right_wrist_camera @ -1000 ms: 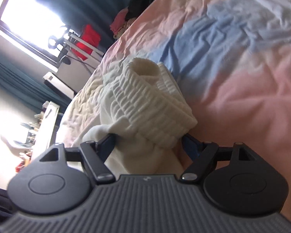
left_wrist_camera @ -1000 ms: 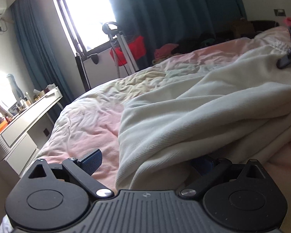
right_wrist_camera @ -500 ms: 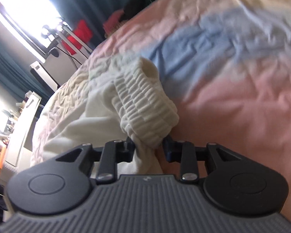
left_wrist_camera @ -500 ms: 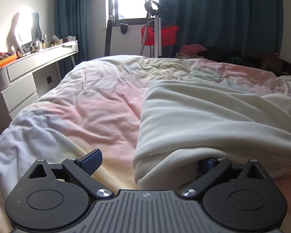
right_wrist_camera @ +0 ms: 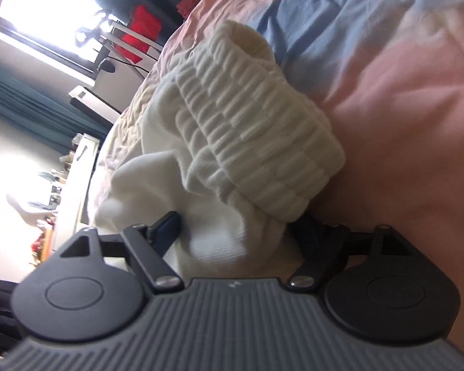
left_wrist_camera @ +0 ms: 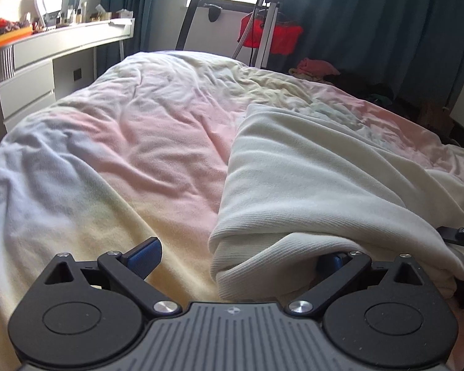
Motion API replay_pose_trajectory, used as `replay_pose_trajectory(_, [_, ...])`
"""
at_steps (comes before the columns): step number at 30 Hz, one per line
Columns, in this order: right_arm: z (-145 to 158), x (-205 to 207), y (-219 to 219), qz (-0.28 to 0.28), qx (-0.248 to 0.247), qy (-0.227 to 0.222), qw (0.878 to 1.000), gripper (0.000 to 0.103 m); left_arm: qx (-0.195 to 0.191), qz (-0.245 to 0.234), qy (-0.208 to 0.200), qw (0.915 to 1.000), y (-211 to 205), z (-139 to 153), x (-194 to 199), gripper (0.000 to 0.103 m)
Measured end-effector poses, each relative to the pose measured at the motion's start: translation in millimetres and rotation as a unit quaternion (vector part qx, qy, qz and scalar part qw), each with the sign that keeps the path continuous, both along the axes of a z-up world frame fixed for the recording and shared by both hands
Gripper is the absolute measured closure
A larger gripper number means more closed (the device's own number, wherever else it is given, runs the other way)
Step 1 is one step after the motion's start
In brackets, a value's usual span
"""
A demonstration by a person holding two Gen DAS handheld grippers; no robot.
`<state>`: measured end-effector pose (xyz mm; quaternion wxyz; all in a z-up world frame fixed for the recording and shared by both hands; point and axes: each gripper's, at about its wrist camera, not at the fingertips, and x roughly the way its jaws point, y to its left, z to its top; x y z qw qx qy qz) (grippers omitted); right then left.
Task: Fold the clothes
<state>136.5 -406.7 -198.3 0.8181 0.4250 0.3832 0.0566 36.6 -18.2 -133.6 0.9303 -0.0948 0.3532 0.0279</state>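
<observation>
Right gripper (right_wrist_camera: 232, 232): jaws opening, the ribbed cuff (right_wrist_camera: 259, 142) of the cream sweater (left_wrist_camera: 324, 185) lying loose between them on the bed (left_wrist_camera: 123, 142). Left gripper (left_wrist_camera: 241, 259): jaws spread wide, one finger (left_wrist_camera: 145, 255) bare, the other under the sweater's folded edge, nothing pinched. Step in hand, apparently: letting go after a fold. Next move calls for regripping an edge for a further fold.
</observation>
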Motion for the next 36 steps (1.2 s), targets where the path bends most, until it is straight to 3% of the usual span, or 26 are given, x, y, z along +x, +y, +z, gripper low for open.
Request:
replay_pose_trajectory(7, [10.2, -3.5, 6.1, 0.025, 0.050, -0.050, 0.997, 0.017, -0.052, 0.006, 0.004, 0.9986, 12.0, 2.6, 0.7, 0.003])
replay_pose_trajectory(9, [9.8, -0.8, 12.4, 0.040, 0.026, -0.043, 0.998, 0.017, -0.067, -0.003, 0.006, 0.9977, 13.8, 6.4, -1.9, 0.005])
replay_pose_trajectory(12, [12.6, 0.2, 22.5, 0.054, -0.030, -0.030, 0.998, 0.028, -0.108, -0.018, 0.019, 0.9938, 19.8, 7.4, -7.7, 0.005])
replay_pose_trajectory(15, [18.0, -3.9, 20.9, 0.045, -0.045, -0.027, 0.998, 0.055, -0.168, -0.028, 0.027, 0.9849, 31.5, 7.9, -16.1, 0.005])
replay_pose_trajectory(17, [24.0, -8.7, 15.5, 0.033, -0.043, -0.036, 0.998, 0.071, -0.201, -0.040, 0.011, 0.9786, 41.0, 14.0, -23.1, 0.004])
replay_pose_trajectory(21, [33.6, -15.5, 10.7, 0.016, -0.051, -0.057, 0.997, 0.074, -0.303, -0.066, -0.021, 0.9505, 62.4, 17.3, -19.9, 0.002])
replay_pose_trajectory(25, [30.5, -14.8, 6.8, 0.006, -0.044, -0.056, 0.997, 0.074, -0.342, -0.022, -0.020, 0.9393, 77.9, 5.8, 9.8, 0.002])
replay_pose_trajectory(29, [26.3, -14.0, 6.5, 0.004, -0.041, -0.054, 0.998, 0.074, -0.382, -0.024, 0.022, 0.9235, 80.0, -17.4, 39.3, 0.006])
replay_pose_trajectory(31, [25.8, -13.6, 7.1, 0.004, -0.041, -0.054, 0.998, 0.074, -0.383, -0.040, 0.030, 0.9225, 72.6, -26.2, 44.4, 0.013])
replay_pose_trajectory(32, [25.7, -14.0, 7.6, 0.004, -0.042, -0.055, 0.998, 0.074, -0.377, -0.045, 0.032, 0.9247, 69.2, -28.1, 45.9, 0.019])
replay_pose_trajectory(34, [25.3, -13.1, 10.0, 0.005, -0.050, -0.058, 0.997, 0.074, -0.355, -0.053, 0.033, 0.9329, 62.7, -28.5, 47.4, 0.020])
replay_pose_trajectory(36, [25.4, -12.0, 11.4, 0.004, -0.054, -0.057, 0.997, 0.074, -0.349, -0.047, 0.034, 0.9355, 62.7, -29.3, 47.2, 0.029])
